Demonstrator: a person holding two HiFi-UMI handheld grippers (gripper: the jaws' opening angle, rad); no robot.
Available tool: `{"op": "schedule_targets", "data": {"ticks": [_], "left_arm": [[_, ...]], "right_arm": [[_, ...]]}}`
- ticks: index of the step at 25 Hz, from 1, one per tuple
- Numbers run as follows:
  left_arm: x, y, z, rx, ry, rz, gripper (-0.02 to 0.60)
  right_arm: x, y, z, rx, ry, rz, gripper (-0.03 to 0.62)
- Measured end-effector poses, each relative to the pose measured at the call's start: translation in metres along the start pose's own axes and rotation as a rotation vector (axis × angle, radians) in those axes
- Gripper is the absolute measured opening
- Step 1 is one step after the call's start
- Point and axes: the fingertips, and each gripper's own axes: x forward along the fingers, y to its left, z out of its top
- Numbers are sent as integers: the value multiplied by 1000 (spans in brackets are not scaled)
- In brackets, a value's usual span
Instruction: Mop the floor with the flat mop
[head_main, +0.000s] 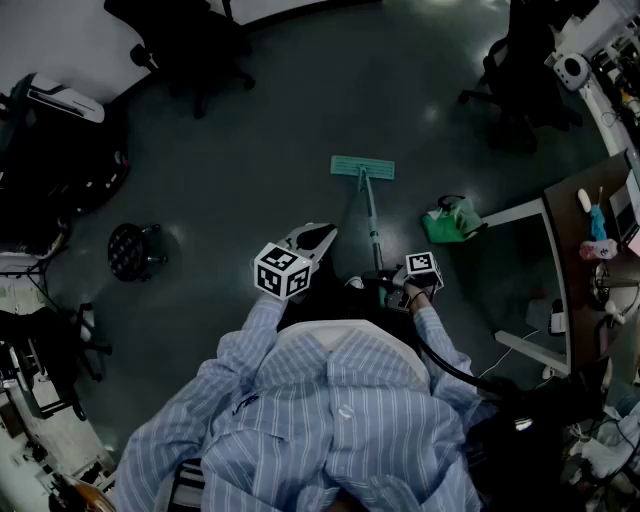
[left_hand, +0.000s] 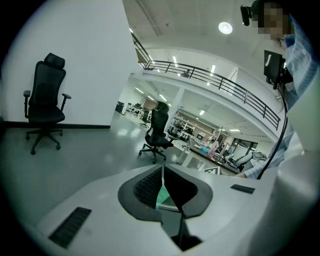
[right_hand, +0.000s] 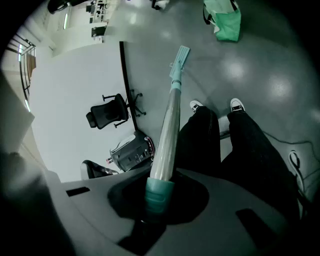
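Two grippers: right gripper (right_hand: 159, 200) clamps the flat mop handle (right_hand: 168, 132), left gripper (left_hand: 162, 189) closed, empty. We judge a stroke under way; next, drag the pad (head_main: 362, 168) back.

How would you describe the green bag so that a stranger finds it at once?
On the dark floor, look right to the desk with white legs. The green bag lies beside that desk's leg, right of the mop handle. It is crumpled and bulky, while the other green thing, the mop head, is flat.
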Motion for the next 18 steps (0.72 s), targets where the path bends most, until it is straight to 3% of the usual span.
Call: {"op": "schedule_targets", "data": {"ticks": [18], "left_arm": [[1, 0, 6, 4, -27, 19, 14]], "right_arm": [[-6, -4, 2, 8, -4, -30, 40]]}}
